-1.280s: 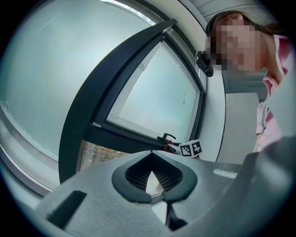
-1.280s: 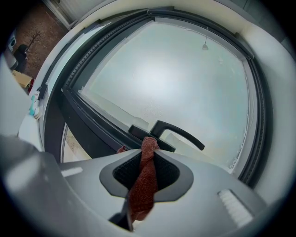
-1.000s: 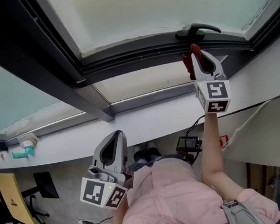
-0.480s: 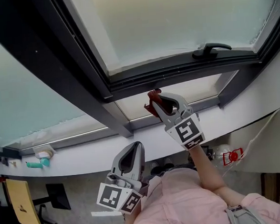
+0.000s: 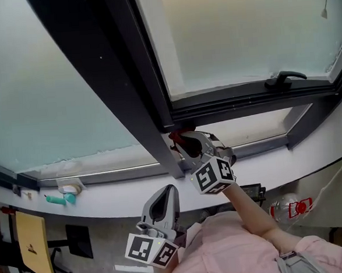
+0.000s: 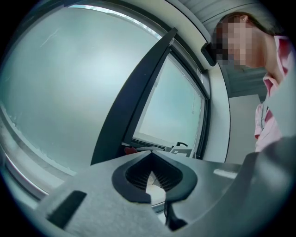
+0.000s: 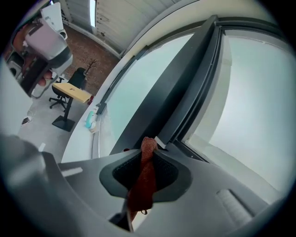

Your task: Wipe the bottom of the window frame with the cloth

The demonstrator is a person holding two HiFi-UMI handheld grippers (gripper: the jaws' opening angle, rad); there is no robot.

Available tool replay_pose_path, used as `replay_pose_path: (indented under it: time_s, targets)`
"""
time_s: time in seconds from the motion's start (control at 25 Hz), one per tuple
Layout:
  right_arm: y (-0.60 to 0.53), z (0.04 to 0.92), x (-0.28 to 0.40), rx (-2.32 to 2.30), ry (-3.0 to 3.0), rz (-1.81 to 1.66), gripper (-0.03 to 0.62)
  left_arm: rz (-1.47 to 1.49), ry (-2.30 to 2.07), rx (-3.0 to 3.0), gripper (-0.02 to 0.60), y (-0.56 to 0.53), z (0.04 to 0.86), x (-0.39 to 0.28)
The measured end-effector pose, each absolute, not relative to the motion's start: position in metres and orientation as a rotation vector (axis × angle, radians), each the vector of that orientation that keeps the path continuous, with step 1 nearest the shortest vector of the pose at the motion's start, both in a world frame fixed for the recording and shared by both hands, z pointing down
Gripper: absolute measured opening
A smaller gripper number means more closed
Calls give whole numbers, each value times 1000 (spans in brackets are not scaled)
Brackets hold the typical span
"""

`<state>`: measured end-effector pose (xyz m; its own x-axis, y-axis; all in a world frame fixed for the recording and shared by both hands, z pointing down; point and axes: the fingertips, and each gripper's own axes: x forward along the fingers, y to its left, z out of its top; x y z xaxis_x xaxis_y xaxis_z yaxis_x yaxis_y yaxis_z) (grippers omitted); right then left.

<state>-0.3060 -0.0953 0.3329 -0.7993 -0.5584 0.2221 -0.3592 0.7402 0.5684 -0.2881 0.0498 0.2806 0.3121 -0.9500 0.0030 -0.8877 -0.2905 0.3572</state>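
From the head view, the right claw (image 5: pixel 182 140) is up at the window frame (image 5: pixel 244 98), in the corner where its bottom rail meets the dark upright bar (image 5: pixel 132 71). The red cloth (image 5: pixel 176 134) is bunched at its tip. The left claw (image 5: pixel 165 199) hangs low by the person's body, below the white sill (image 5: pixel 94 205) and well apart from the work. The window handle (image 5: pixel 286 77) sits far along the rail to the right.

The left gripper view shows that claw pinched together on nothing, pointing up towards the glass.

The right gripper view shows the cloth clamped as a narrow twist between the jaws. Its end pokes out, touching or just beside the frame corner.

My worry is how little cloth sticks out. The hard claw tips could scrape the rail, or the twist could snag in the corner and pull free. A pass along the rail would also run into the handle.
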Motion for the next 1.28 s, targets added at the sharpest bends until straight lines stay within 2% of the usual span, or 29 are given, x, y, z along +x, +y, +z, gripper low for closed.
replay_pose_path:
  time_s: [0.52,1.28]
  targets:
    - [-131,351,-341,798,-2347,-928,64,-337,-1701,2245,-6,49,286,-336]
    - [-142,345,-308,889,-2310,-929,64,-297,-1557,2339,-6,27,286,-308]
